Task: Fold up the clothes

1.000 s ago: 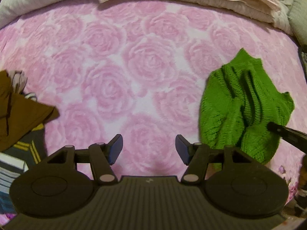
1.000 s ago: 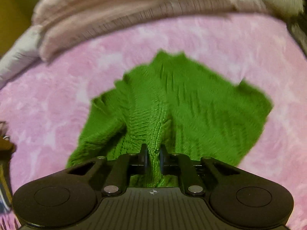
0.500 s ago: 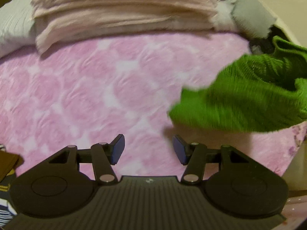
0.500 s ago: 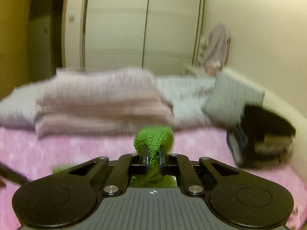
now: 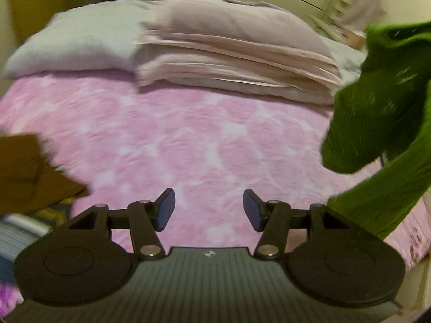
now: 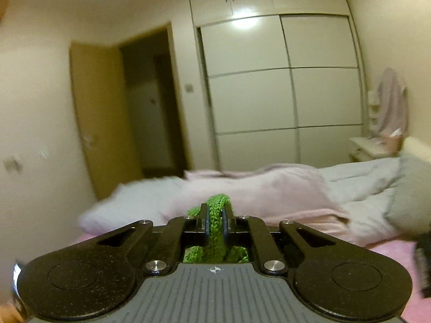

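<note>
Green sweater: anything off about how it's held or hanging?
Green sweater hangs bunched from a single pinch: right gripper is shut on one knit fold, so the body droops in a clump with a sleeve trailing. Left gripper is open, holding nothing. No damage visible.

1. Green knit sweater [image 5: 377, 123]: cut off by the right edge of the left wrist view; outline blurred. In the right wrist view only a narrow fold [image 6: 215, 226] shows between the pads, the rest hidden below the right gripper [image 6: 215, 222].
2. Brown garment [image 5: 24, 172]: cut off at the left edge, smeared; kind cannot be told.
3. Striped item [image 5: 18, 231] beneath it: mostly hidden.
4. Dark object [image 6: 423, 263]: cut off at the right edge, unidentifiable.
</note>
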The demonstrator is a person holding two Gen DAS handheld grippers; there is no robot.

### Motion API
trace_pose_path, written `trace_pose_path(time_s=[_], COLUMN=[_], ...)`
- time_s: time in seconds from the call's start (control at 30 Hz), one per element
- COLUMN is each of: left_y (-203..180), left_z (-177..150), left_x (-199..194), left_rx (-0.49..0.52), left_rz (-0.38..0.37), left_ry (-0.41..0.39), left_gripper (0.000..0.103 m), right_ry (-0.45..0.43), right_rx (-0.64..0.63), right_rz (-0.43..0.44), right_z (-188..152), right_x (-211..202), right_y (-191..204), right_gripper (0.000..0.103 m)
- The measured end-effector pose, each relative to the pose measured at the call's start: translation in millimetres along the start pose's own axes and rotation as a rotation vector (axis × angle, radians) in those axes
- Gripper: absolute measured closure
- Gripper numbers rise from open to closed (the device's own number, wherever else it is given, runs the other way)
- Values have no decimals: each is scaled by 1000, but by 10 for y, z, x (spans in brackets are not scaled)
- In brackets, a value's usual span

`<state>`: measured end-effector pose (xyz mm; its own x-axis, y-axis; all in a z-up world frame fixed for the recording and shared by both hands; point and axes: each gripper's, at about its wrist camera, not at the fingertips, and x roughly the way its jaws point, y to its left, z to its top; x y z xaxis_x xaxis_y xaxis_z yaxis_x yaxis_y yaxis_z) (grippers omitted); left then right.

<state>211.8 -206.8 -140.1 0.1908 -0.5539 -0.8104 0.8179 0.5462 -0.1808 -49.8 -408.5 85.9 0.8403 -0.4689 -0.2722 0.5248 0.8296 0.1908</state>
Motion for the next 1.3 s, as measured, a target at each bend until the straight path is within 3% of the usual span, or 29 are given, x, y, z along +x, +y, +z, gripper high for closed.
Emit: trace_pose_path(time_s=[0.17, 0.23, 0.27, 0.3, 0.33, 0.37, 0.53, 0.73, 0.87, 1.0, 1.3], left_y=[261, 306, 286, 248, 195, 123, -302, -713, -822, -766, -285], left_z=[-238, -313, -341, -377, -419, -466, -777, -1229, -1490, -1601, -1456], left_x=[-427, -560, -609, -650, -692, -726, -721, -496, -327, -175, 224], left_rx=[-97, -117, -126, -135, -142, -143, -141, -137, -137, -96, -91], left_rz=[106, 140, 153, 163, 169, 172, 193, 219, 232, 265, 253], left_ry=[-42, -57, -62, -64, -64, -62, -7, 85, 162, 193, 239], left_gripper=[52, 52, 52, 52, 52, 51, 51, 51, 51, 51, 51], right_ry=[-25, -69, -63, -13, 31, 50, 236, 550, 697, 762, 800], right_rx=[169, 257, 281, 305, 346, 377, 422, 459, 404, 360, 673], right_rz=[83, 56, -21, -134, -253, -290, -254, -209, -172, -119, -65], right_z=[252, 227, 209, 195, 139, 65, -485, -1694, -2212, -2511, -3321], right_x=[-69, -50, -18, 9, 23, -4, -276, -468, -446, -362, 137], right_y=[-442, -817, -1050, -1276, -1508, -1688, -2179, -2227, -2113, -1929, -1494], right_gripper=[97, 96, 82, 71, 71, 70, 59, 56, 56, 56, 56])
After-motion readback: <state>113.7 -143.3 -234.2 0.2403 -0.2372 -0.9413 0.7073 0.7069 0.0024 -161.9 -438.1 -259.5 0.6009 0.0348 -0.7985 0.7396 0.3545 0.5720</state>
